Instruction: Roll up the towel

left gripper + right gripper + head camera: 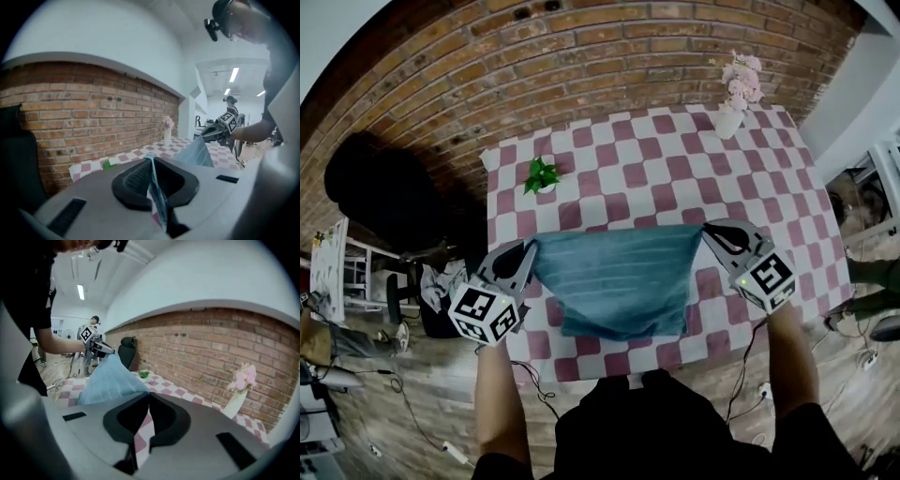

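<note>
Fabric of the towel [617,281] lay closest to the person. Its lower hem rested on the near part of the checked table [656,155], while its upper edge was lifted clear and stretched between the two tools. It was a blue-green, ribbed piece, roughly rectangular, opened out in a single sheet with no roll begun. Faint lengthwise lines ran down it, and it narrowed a little toward the near hem.

At that raised edge, the left gripper [528,251] had its jaws pressed together on the upper left corner. In the left gripper view a thin fold of cloth stood clamped upright between them. The right gripper [710,230] likewise pinched the upper right corner. Its jaws were closed, and only the very tip of the corner was caught at their front.

The step in hand appeared to be laying the sheet out flat before any rolling. Done well, both corners would be kept level and the top edge taut. The two tools would lower together so the cloth landed smooth and square to the table's edge. The right-hand hold looked slight, so a sharp tug might have slipped that corner free. A gentle, even pull seemed wiser.

Beyond the cloth, a small green plant [542,175] sat on the checks toward the left. Farther off, a vase of pink flowers [737,94] stood near the far right corner. A brick wall [581,56] closed the scene behind the table.
</note>
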